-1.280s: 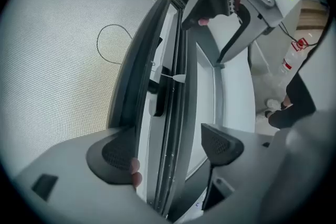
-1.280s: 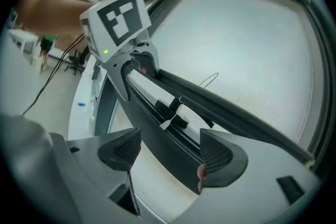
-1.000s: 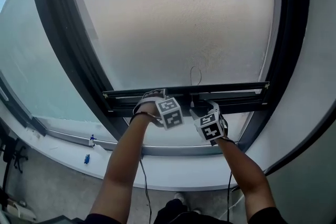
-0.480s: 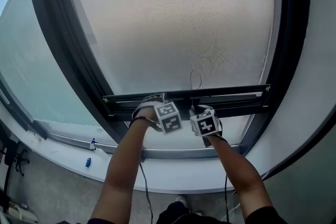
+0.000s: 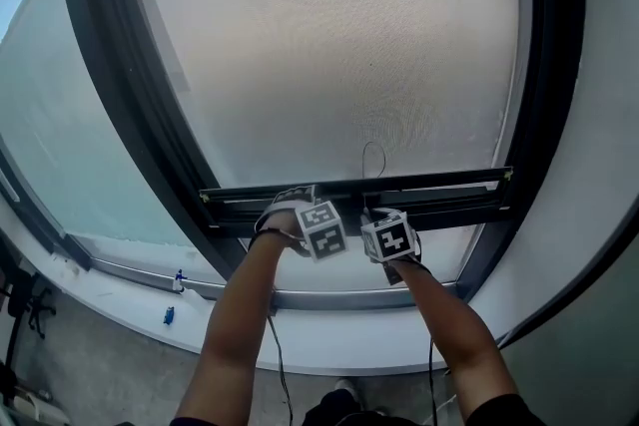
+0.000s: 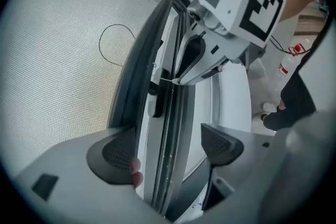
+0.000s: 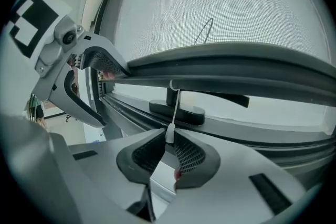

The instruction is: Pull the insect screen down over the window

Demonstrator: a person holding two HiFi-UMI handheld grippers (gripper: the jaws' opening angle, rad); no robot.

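Both my forearms reach up side by side. Left gripper gapes astride the bottom bar of the insect screen, low in the window. Right gripper, jaws just closing, pinches the pull cord; only its own view shows this.

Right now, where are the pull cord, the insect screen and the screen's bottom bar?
pull cord (image 7: 169, 132), right gripper view, its white toggle end.
insect screen (image 5: 339, 45), head view, the middle of its mesh.
screen's bottom bar (image 7: 236, 63), right gripper view, its dark front.

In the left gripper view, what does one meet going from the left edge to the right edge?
Insect screen mesh → dark bottom bar → right claw, its jaws just closing on the white pull cord → person's dark clothing.
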